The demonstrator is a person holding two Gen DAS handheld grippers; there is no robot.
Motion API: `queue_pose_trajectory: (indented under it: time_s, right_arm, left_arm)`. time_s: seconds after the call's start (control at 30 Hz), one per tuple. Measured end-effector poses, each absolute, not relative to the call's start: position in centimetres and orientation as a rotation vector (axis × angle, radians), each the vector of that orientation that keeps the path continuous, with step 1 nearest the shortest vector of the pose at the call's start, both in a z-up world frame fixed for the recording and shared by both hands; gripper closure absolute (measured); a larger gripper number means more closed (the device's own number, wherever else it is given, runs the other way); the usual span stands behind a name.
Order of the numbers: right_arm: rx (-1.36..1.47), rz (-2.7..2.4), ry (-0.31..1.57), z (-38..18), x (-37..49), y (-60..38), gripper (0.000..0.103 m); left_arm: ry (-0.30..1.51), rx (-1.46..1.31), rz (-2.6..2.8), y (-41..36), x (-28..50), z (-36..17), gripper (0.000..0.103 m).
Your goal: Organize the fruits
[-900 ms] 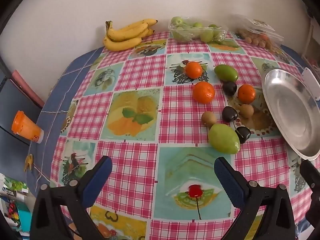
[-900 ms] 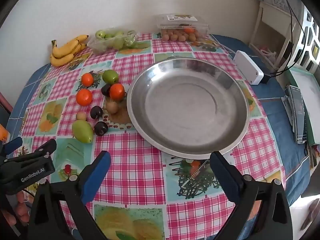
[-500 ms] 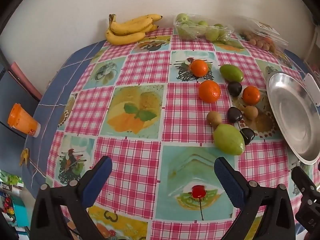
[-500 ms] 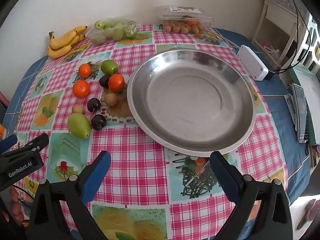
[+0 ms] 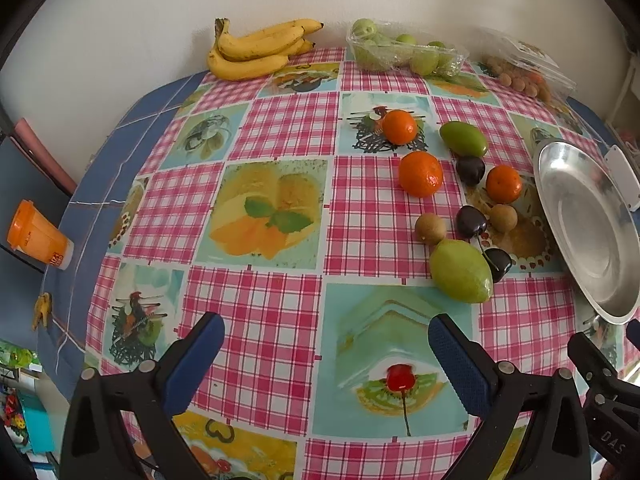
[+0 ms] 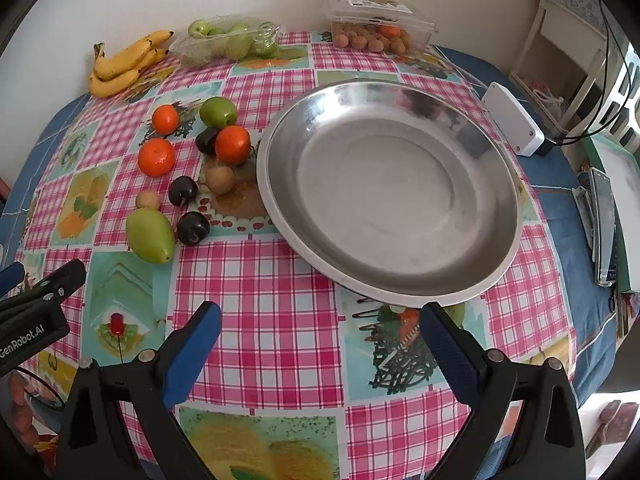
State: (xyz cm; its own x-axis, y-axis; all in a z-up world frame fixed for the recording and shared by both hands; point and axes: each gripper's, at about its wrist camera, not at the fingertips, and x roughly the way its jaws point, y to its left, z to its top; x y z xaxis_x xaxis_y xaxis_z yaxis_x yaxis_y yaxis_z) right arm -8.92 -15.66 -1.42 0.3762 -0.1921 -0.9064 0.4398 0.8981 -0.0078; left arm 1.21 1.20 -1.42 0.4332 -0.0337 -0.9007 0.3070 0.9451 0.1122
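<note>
Both blue-padded grippers, left (image 5: 324,354) & right (image 6: 320,344), hang wide open w/ nothing held; round loose fruit like the near green mango-shaped fruit (image 5: 461,271) could roll if nudged beside the empty round steel plate (image 6: 508,248).

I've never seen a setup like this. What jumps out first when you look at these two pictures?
The big shiny metal plate dominates the right wrist view, bare inside, on a loud pink-checked tablecloth. Just left of it lies a loose cluster of fruit: three oranges, two green mangoes, dark plums and small brown fruits. Bananas lie at the far edge by the wall, and both grippers, left and right, hang open above the table.
</note>
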Motion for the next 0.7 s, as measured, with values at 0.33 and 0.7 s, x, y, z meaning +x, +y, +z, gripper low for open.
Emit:
queue_pose_trajectory:
  time_s: [0.33,0.7]
  right_arm:
    - [0.239,-0.407,1.14,-1.67,-8.3,-15.13,0.004]
    - [0.245,-0.408,1.151,-1.83,-8.01,-15.25,0.004]
  left_arm:
    - [1.133,0.253,-0.232,1.77,1.66,-1.76,0.0]
    - [1.135,0.232,-0.256,1.96,2.02,-1.88,0.0]
